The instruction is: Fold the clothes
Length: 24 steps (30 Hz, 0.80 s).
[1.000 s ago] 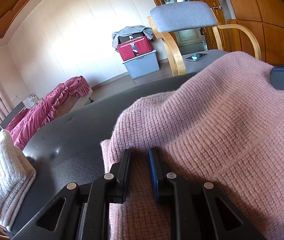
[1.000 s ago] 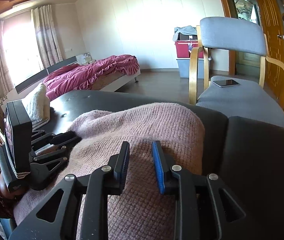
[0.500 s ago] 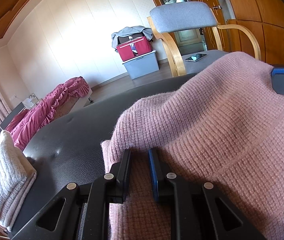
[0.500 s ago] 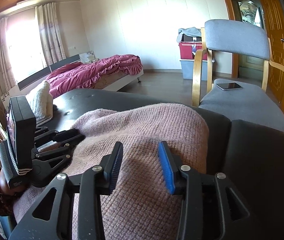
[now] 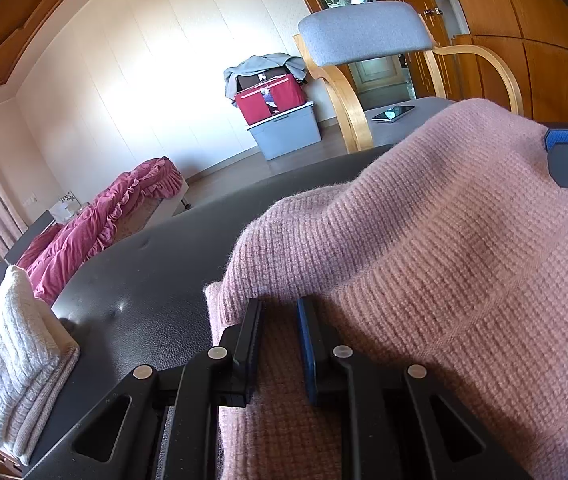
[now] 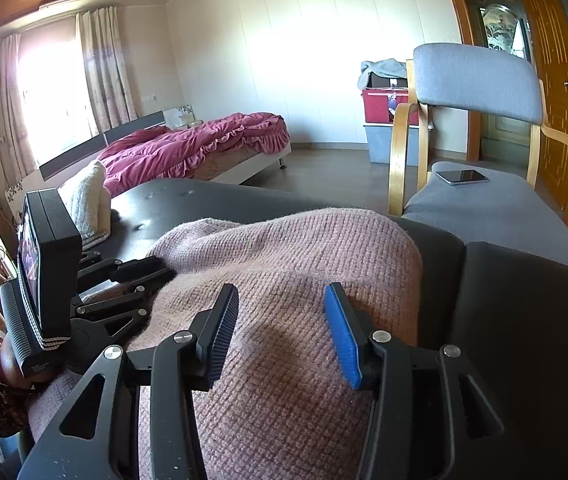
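Nearby, grey chair (image 6: 479, 80), cream knit (image 5: 16, 360), left tongs (image 5: 278, 312) pinching pink sweater (image 5: 443, 260), right tongs (image 6: 280, 300) just spreading, empty.

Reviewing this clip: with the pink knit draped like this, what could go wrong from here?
1. The right gripper has just been opening over the pink sweater, so that side may slump and undo the fold.
2. The left gripper grips only a thin edge; it might slip.
3. The sweater's far edge lies near the black surface's edge and could slide off.
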Available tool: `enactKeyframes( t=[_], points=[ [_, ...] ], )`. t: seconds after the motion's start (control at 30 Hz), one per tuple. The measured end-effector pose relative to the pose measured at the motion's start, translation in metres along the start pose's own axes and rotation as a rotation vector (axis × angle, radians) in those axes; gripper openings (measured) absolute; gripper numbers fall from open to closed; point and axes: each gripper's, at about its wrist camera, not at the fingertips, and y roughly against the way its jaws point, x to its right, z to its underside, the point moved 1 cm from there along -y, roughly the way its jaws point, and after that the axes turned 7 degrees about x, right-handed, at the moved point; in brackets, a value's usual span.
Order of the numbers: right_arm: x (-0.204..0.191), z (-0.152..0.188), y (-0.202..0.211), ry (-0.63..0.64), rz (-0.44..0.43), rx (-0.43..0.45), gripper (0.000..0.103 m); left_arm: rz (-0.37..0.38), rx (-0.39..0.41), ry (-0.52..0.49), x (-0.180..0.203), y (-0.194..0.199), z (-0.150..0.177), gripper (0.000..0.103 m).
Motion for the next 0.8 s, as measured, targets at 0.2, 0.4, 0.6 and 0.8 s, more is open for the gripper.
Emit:
enactKeyframes(
  t=[0.2,0.4,0.6,0.8],
  points=[
    [0.001,-0.001,0.001,-0.011,-0.007,0.003,0.049,-0.018,-0.001,-0.026,0.005,0.002,0.0,0.017],
    [0.003,-0.001,0.0,-0.024,-0.017,0.002,0.049,-0.047,0.005,-0.06,0.011,0.005,-0.001,0.017],
    [-0.001,-0.001,0.0,0.002,-0.008,-0.006,0.054,-0.052,0.002,-0.068,0.012,0.006,-0.001,0.017],
    [-0.002,-0.001,-0.001,0.005,-0.006,-0.008,0.054,-0.036,-0.003,-0.054,0.01,0.005,-0.001,0.017]
  ],
)
